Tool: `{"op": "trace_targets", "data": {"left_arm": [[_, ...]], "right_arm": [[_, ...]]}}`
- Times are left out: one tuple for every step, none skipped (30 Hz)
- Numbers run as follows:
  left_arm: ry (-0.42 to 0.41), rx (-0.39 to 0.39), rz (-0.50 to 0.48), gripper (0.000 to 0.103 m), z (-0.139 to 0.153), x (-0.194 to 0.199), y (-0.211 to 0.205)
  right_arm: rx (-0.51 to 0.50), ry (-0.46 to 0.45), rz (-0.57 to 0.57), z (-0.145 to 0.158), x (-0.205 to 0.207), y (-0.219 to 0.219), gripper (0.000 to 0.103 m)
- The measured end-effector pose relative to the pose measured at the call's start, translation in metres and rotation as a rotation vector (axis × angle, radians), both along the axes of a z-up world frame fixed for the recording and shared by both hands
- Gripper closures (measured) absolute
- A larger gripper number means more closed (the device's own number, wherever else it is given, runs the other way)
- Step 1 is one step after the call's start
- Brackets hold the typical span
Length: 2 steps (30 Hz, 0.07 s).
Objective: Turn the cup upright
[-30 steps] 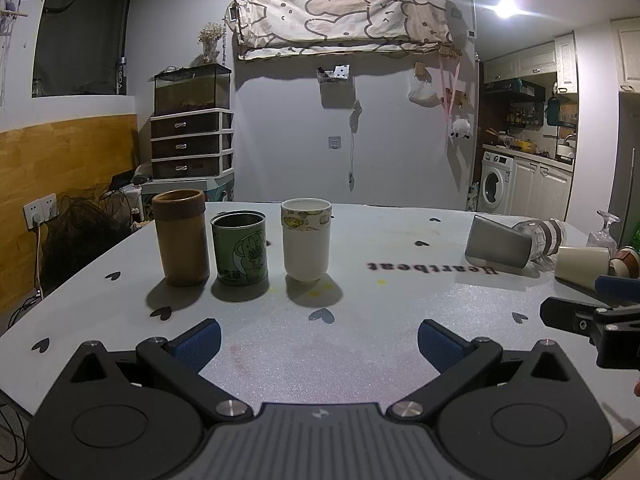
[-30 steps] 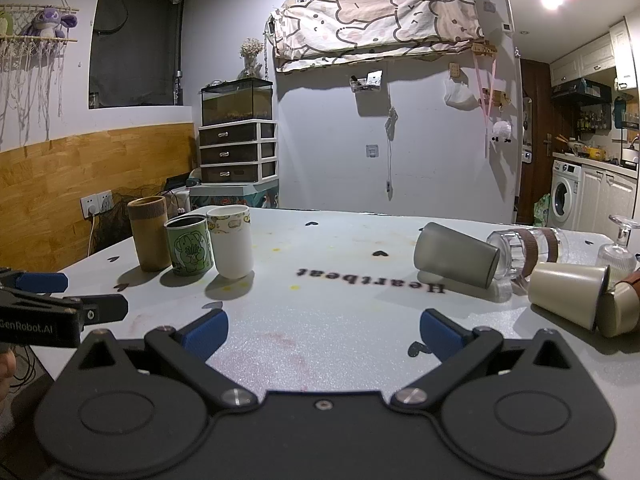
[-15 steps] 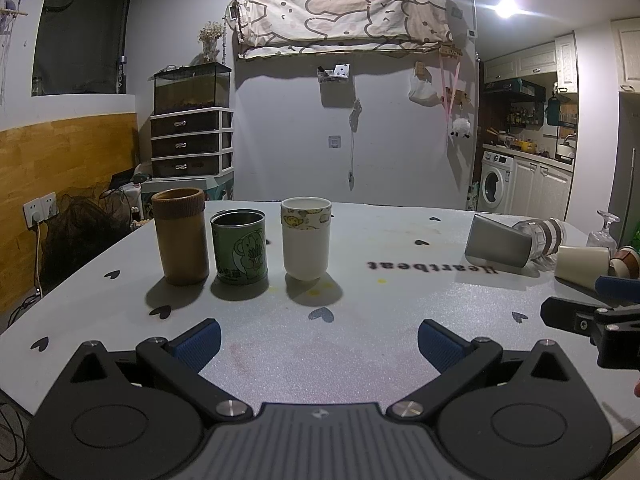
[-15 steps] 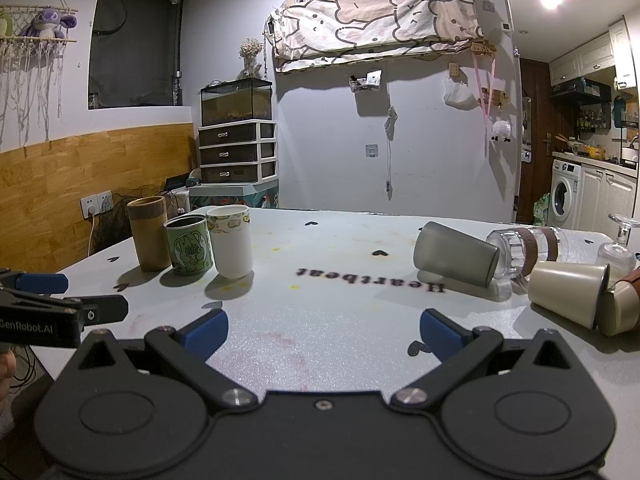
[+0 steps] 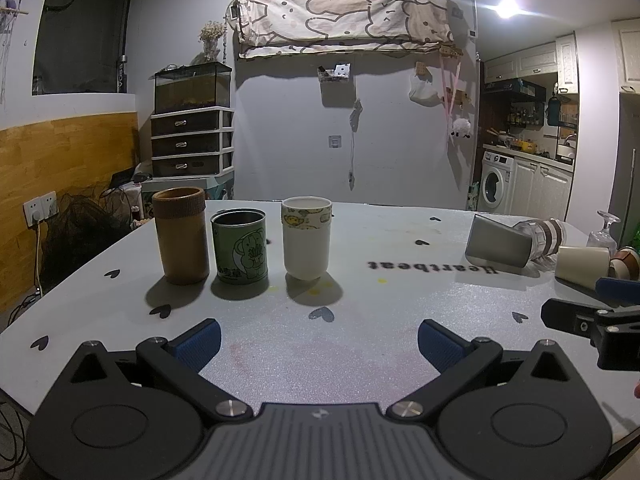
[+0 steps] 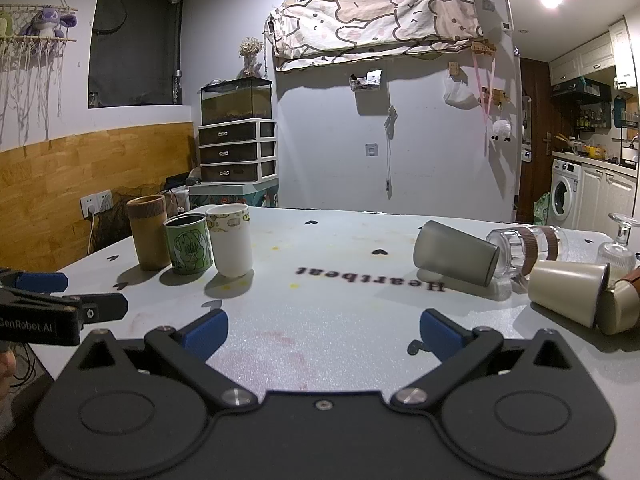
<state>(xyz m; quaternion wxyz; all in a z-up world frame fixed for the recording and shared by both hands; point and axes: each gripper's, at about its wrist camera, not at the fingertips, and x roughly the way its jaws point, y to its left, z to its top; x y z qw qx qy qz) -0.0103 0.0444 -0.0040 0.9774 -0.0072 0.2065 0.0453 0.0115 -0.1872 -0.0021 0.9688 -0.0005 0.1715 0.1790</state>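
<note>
Pale grey speckled tabletop (image 5: 320, 344) with small dark heart marks and the printed word "Heartbeat", in a dim room with a grey back wall.

Nearest: left gripper (image 5: 319, 340), black frame, blue pads spread wide, nothing between them, low over the near table edge. Right gripper (image 6: 323, 332) the same: jaws wide apart, empty.

Mid-table, left side, three cups upright in a close row: tall brown cylindrical cup (image 5: 182, 235), green printed tin cup (image 5: 240, 245), white ceramic cup with a patterned band (image 5: 306, 237).

Right side, a cluster lying on their sides: grey frosted tumbler (image 6: 456, 253), clear glass jar with brown bands (image 6: 530, 247) just behind it, cream tapered cup (image 6: 568, 292) nearer, touching a tan cup (image 6: 620, 308) at the edge of view.

Beyond, against the wall: a stack of dark plastic drawers (image 5: 192, 142) with a glass fish tank (image 5: 193, 88) on top.
</note>
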Motion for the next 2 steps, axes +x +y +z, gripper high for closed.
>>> {"op": "trace_targets", "data": {"left_arm": [[0.000,0.002,0.000,0.000,0.0004,0.0002,0.0001],[0.000,0.003,0.000,0.000,0.0000,0.0001,-0.0002]], "right_arm": [[-0.001,0.000,0.000,0.0001,0.0002,-0.0002,0.000],[0.000,0.000,0.000,0.0002,0.0003,-0.0005,0.000]]}}
